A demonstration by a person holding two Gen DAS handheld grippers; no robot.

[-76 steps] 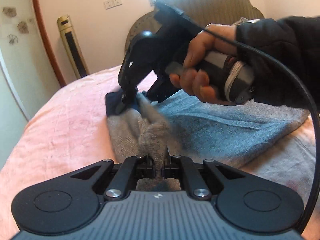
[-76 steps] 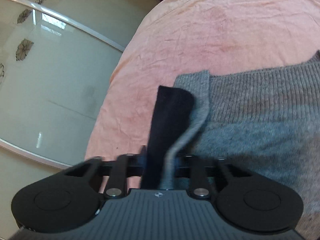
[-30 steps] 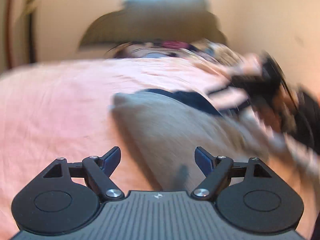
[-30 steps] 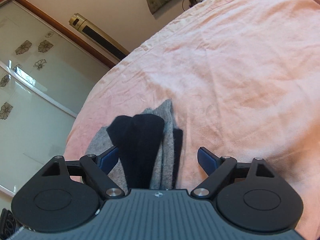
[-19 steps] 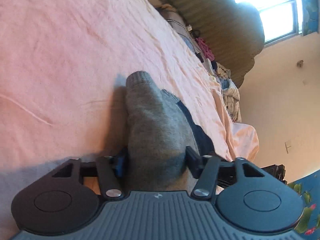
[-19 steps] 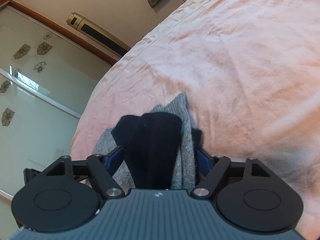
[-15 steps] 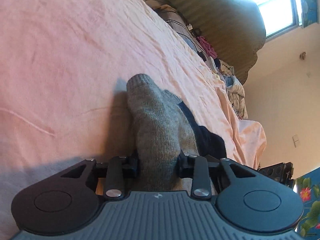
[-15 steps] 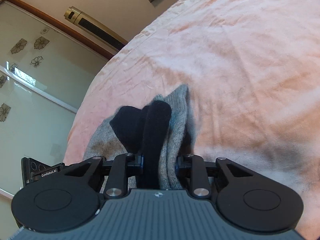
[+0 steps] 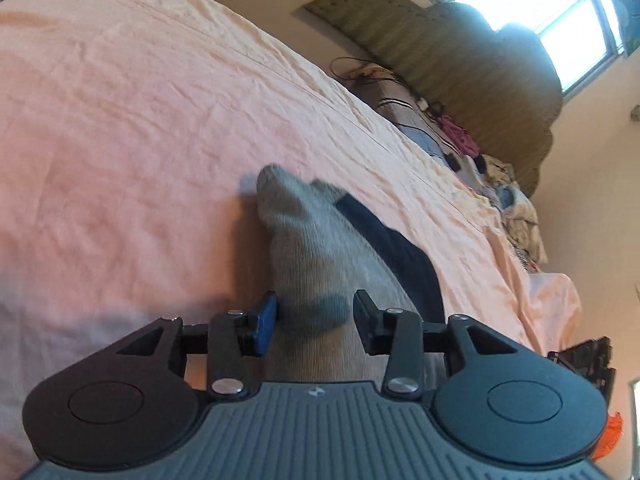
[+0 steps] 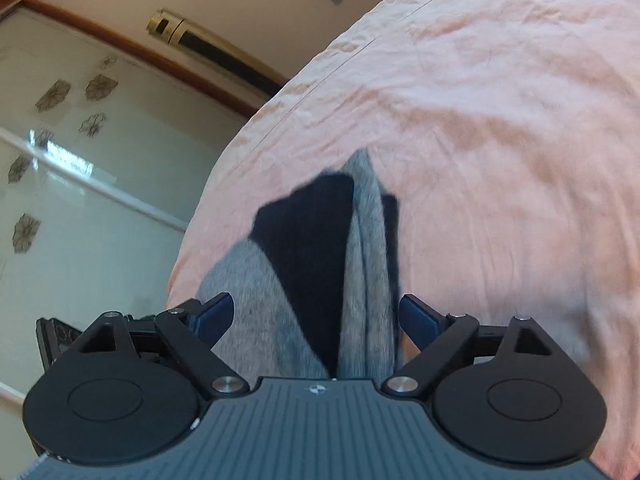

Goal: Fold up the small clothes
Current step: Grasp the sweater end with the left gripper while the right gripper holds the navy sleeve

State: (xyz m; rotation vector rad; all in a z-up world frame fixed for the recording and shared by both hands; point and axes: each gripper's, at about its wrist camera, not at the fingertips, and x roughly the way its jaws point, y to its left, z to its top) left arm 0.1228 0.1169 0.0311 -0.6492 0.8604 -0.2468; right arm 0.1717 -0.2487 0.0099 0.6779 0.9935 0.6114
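Both claws are straddling the grey-and-navy knit garment (image 9: 320, 248) on the pink bed (image 9: 120, 120). Left claw (image 9: 316, 316) and right claw (image 10: 316, 312) are spread, gripping nothing. Likely between folds; next move: close on the edges, fold over.

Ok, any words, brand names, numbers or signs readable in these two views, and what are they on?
No legible words or numbers in either view.
Left gripper: small emblem on its body, a symbol with no letters.
Right gripper: same emblem.
Black device at the right wrist view's left edge: marks too small to read.
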